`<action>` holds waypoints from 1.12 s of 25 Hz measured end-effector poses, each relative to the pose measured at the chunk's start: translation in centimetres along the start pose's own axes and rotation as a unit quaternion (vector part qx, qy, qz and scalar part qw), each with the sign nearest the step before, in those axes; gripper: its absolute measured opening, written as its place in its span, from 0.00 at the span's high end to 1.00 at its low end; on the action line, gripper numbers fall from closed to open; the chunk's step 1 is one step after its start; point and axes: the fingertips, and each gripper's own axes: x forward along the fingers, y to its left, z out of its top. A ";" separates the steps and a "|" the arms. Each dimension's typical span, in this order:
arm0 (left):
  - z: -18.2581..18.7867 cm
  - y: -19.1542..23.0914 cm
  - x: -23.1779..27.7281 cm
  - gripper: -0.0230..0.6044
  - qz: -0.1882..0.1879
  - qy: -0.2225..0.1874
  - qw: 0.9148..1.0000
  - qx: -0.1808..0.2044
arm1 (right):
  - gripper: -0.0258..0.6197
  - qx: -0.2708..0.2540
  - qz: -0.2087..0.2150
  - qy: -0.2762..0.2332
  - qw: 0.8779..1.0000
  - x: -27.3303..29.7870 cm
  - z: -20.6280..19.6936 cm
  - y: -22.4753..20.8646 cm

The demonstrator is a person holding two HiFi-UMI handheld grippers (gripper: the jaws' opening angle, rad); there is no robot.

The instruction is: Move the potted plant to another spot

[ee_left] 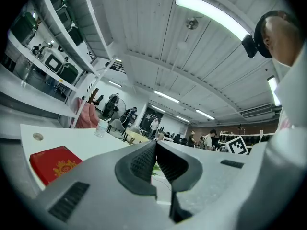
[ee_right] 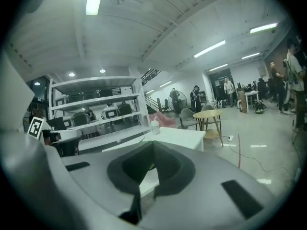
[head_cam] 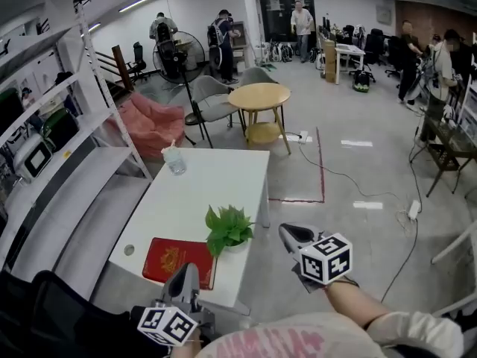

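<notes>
Item: potted plant (head_cam: pixel 228 228), standing at the near right corner of the white table (head_cam: pixel 201 192), just beside a red book (head_cam: pixel 179 259); a plastic bottle (head_cam: pixel 174 159) stands at the far end. Left gripper (head_cam: pixel 186 271): jaws closed tip to tip, nothing between them, short of the table's near edge. Right gripper (head_cam: pixel 289 233): jaws likewise closed and empty, off the table's right side, near the plant but not touching it. Step in hand, as I judge it: the approach, with no grasp yet made. Next move calls for parting one pair of jaws and setting them around the pot beneath the leaves. Head view alone shows plant, table and both my grippers together; the pot is mostly hidden by foliage there. My gripper views confirm the closed pads and show only a sliver of green past them.
</notes>
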 end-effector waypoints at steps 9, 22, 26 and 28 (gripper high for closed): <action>2.1 4.2 3.4 0.96 -0.025 0.004 1.000 0.005 | 0.95 0.006 -0.028 -0.011 1.000 3.8 0.7 -0.1; 0.2 8.3 5.5 0.96 -0.029 0.030 0.999 -0.001 | 0.95 0.084 0.013 -0.009 0.996 8.2 -2.6 -0.6; -1.6 9.2 5.2 0.96 -0.017 0.042 0.999 -0.010 | 0.95 0.106 0.021 0.008 0.994 9.0 -4.9 -0.9; -2.4 9.7 4.8 0.96 -0.009 0.049 0.999 -0.016 | 0.95 0.115 0.022 0.022 0.993 9.6 -6.1 -0.9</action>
